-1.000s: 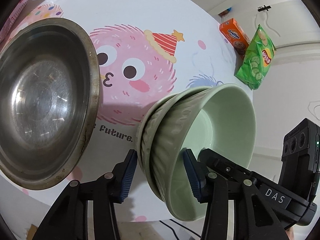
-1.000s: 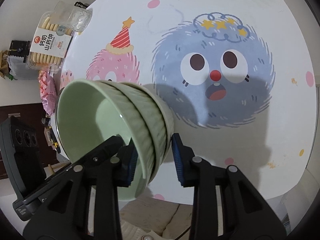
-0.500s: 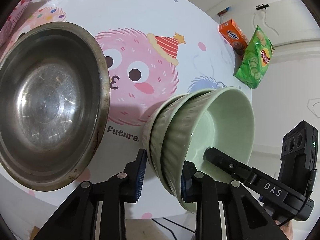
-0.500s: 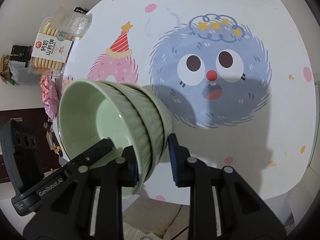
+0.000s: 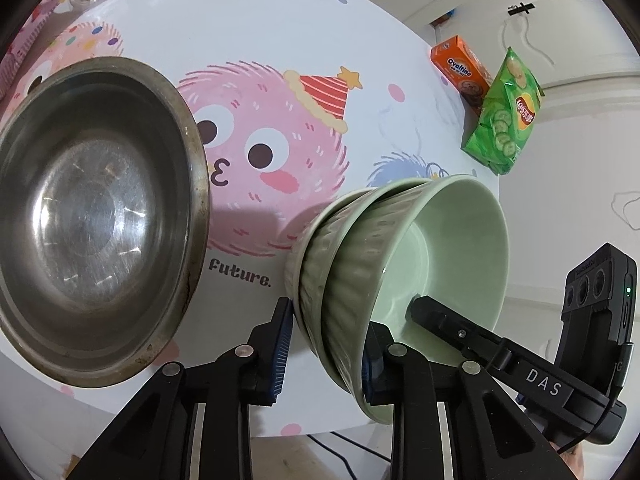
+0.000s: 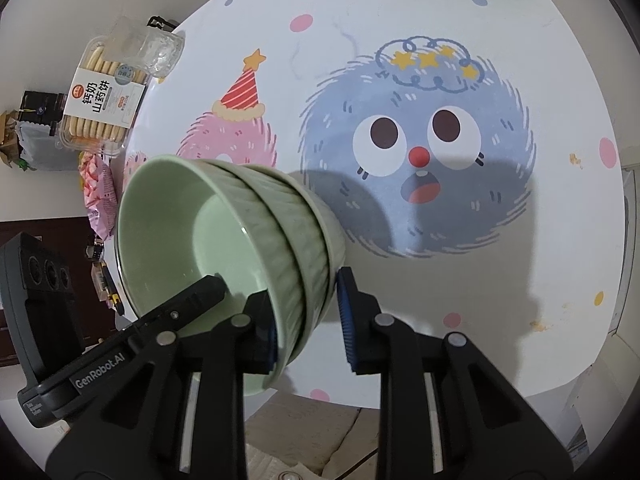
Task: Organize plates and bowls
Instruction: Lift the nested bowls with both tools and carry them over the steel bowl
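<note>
A nested stack of ribbed green bowls [image 5: 400, 264] hangs tilted above the table's near edge, its mouth turned sideways. My left gripper [image 5: 326, 340] is shut on the stack's wall, one blue pad outside and the other inside the top bowl. From the opposite side my right gripper [image 6: 306, 328] is shut on the same green bowls [image 6: 224, 232], one pad inside and one outside. A finger [image 5: 448, 322] of the right gripper reaches into the bowl in the left wrist view. A wide steel bowl [image 5: 100, 208] rests on the table to the left.
The round table [image 6: 500, 292] carries a cartoon-monster cloth. An orange Ovaltine box [image 5: 460, 68] and a green crisp bag [image 5: 504, 116] lie at its far right edge. A biscuit tray [image 6: 100, 100], a glass [image 6: 148, 48] and a pink packet [image 6: 96, 196] sit at the other side.
The left gripper's jaws have narrowed from wide apart onto the bowl stack's wall. The right gripper's jaws have narrowed slightly onto it as well. The stack stays tilted in the same place.
</note>
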Available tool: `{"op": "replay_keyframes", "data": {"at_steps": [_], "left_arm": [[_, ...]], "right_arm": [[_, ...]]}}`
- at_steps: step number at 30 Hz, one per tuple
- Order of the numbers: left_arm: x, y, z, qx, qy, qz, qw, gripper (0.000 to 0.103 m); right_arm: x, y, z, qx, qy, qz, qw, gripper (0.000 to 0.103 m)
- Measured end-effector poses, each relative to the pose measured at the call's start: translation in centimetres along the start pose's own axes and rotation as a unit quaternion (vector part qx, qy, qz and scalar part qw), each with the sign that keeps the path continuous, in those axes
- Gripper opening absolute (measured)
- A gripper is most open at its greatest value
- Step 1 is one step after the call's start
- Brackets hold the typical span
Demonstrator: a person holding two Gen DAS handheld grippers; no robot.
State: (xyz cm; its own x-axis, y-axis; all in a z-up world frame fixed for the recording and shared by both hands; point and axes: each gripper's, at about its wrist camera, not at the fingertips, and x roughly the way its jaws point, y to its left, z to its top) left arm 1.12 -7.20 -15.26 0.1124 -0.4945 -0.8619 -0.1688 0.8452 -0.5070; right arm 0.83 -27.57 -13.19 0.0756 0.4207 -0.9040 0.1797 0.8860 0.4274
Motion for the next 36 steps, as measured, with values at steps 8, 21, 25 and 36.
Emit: {"op": "replay_keyframes", "data": {"at_steps": [8,21,25,36], "left_arm": [[-0.6,-0.2,0.1,0.002,-0.003,0.001,1.0000,0.028],[-5.4,-1.5,0.8,0.007,-0.043,0.006,0.9990,0.028],[-7.7,-1.5,1.4,0.010,-0.059,0.004,0.9982,0.027],[-12.4,2.1,2.3,0.010,-0.081,0.014,0.9966,0.027]], "right_arm": [[-0.4,0.5,0.1,-0.003,-0.005,0.000,1.000,0.028],[-3.4,3.5,1.1,-0.040,-0.028,0.011,0.999,0.028],[-4.5,5.3,1.4,-0.053,-0.037,0.013,0.998,0.028],[-4.4,11.4,1.1,-0.076,-0.048,0.026,0.996,0.028]]}}
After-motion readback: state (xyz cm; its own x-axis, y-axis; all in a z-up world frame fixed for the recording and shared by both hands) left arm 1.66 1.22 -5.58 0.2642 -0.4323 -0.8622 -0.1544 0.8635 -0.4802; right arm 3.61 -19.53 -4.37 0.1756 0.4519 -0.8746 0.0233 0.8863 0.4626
